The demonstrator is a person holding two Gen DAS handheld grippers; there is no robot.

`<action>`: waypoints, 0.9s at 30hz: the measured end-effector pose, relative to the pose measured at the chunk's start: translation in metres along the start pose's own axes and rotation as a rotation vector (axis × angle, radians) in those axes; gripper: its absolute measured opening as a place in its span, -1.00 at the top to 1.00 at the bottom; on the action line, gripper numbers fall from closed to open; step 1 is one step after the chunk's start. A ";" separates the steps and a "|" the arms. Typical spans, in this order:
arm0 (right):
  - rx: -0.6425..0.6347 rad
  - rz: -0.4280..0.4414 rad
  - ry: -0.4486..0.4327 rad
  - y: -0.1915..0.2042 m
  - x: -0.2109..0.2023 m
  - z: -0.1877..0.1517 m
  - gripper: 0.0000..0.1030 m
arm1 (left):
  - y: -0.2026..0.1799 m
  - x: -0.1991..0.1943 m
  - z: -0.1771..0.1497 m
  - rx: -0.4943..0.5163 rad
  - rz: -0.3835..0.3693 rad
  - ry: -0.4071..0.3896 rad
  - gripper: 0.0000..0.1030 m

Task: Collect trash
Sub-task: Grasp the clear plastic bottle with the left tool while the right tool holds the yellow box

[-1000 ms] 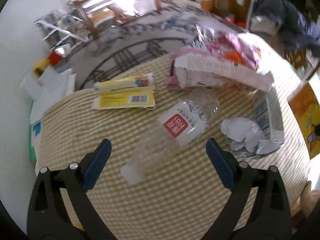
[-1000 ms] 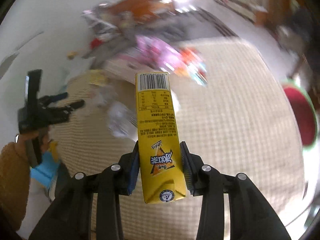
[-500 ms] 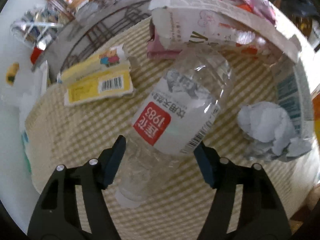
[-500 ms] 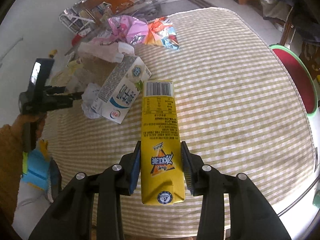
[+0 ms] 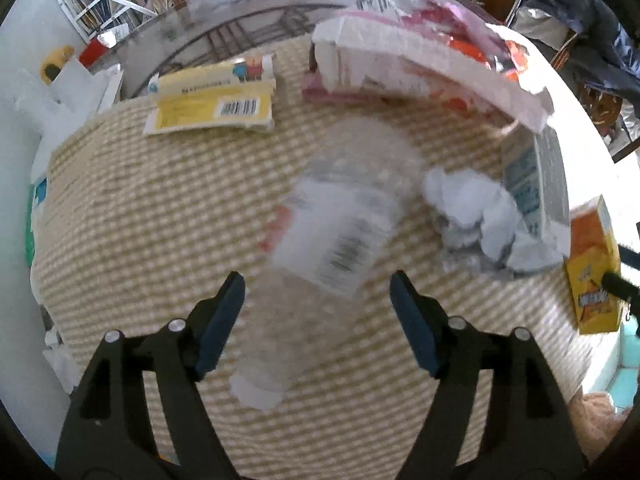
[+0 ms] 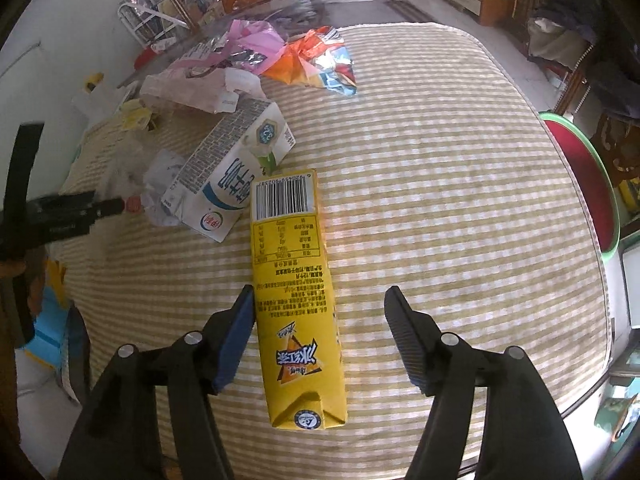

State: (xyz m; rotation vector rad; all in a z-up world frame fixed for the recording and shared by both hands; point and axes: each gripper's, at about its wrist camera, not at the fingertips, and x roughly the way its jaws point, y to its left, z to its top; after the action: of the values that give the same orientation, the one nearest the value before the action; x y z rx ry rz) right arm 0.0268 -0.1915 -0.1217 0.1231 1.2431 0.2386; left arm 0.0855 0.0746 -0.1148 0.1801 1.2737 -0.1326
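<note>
Left gripper (image 5: 316, 312): fingers spread, astride the blurred clear bottle (image 5: 332, 240), not gripping it.
Right gripper (image 6: 320, 324): fingers released; yellow carton (image 6: 294, 296) lies flat on the desk (image 6: 440, 160) between them, beside the left finger, near the front edge.
Other trash: milk carton (image 6: 228, 176), crumpled paper (image 5: 476, 216), wrappers (image 6: 312, 60) toward the far-left corner.
Risk: the round bottle may roll or squirt out if the fingers close off-centre.

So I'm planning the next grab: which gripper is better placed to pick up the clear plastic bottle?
Left. The left gripper is open with the plastic bottle lying between its fingers. The right gripper is open over the yellow carton, off beyond the milk carton.
</note>
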 end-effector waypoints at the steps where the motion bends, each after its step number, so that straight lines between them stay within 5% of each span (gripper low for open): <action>1: -0.003 -0.001 0.003 0.001 0.000 0.000 -0.25 | 0.000 0.003 0.003 -0.006 -0.006 0.002 -0.42; 9: 0.027 -0.009 -0.001 -0.005 -0.003 -0.005 -0.35 | 0.012 0.035 0.006 -0.032 0.012 0.032 -0.41; 13: 0.025 -0.012 0.000 -0.003 -0.004 -0.004 -0.35 | 0.017 0.037 0.010 -0.068 -0.009 0.016 -0.11; 27: -0.005 -0.013 0.028 0.011 0.013 0.006 -0.32 | 0.006 -0.054 -0.026 -0.227 -0.040 -0.250 -0.04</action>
State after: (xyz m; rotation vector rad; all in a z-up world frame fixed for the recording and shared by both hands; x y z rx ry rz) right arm 0.0355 -0.1778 -0.1289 0.1079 1.2703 0.2332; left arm 0.0467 0.0857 -0.0703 -0.0564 1.0339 -0.0423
